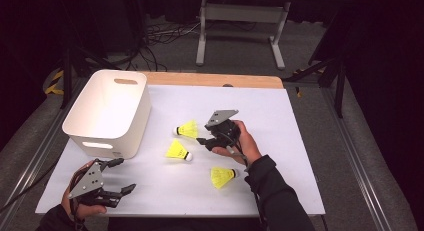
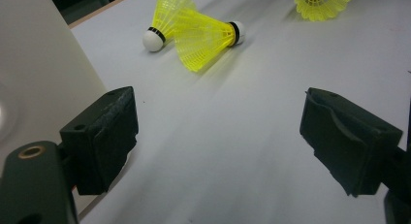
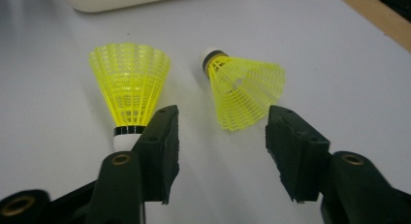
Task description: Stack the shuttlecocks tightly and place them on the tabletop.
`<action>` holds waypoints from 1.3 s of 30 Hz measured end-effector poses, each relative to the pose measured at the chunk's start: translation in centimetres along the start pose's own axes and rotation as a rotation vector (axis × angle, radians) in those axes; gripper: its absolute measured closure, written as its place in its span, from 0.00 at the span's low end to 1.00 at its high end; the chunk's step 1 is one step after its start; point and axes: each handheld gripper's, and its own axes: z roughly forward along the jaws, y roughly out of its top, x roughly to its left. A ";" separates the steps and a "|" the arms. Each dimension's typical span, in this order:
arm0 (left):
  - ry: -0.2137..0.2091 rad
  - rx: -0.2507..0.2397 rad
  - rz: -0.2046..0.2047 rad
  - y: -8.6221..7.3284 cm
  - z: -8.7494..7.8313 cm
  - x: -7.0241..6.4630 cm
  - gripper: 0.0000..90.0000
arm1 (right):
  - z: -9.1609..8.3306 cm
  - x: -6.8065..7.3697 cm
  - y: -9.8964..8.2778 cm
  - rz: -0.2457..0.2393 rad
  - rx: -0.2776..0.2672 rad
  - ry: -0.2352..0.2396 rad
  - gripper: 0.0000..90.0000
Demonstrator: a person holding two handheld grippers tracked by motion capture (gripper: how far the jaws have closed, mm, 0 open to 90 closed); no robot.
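Clearly the right gripper [image 3: 220,151] sat nearer the yellow plastic-skirted shuttlecock [image 3: 242,90] lying just beyond its half-parted, empty jaws, white cork tip pointing away toward the white plastic bin [image 1: 107,111], skirt facing the pads. The left gripper [image 2: 218,146] stood released by the table's near corner.

The counter [image 1: 280,141] is covered by a white sheet. Three yellow shuttlecocks [image 1: 179,150] and a white bin [image 1: 107,113] are carried on it.
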 end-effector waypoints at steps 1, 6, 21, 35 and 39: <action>0.000 0.000 0.000 0.0 0.0 0.0 0.16 | 0.0 0.0 0.0 0.000 0.000 0.000 0.53; -0.003 0.005 0.003 0.0 0.0 0.0 0.16 | 3.0 -0.5 1.0 0.001 0.089 0.023 0.59; -0.006 0.013 0.012 -0.1 -0.1 0.0 0.16 | 6.7 -0.8 1.5 0.014 0.171 0.049 0.86; -0.004 0.020 0.010 -0.1 0.0 -0.1 0.17 | 6.4 0.1 1.1 0.008 0.191 0.045 0.99; -0.005 0.020 0.009 -0.1 0.0 -0.1 0.17 | 6.3 0.2 1.0 0.009 0.193 0.042 0.99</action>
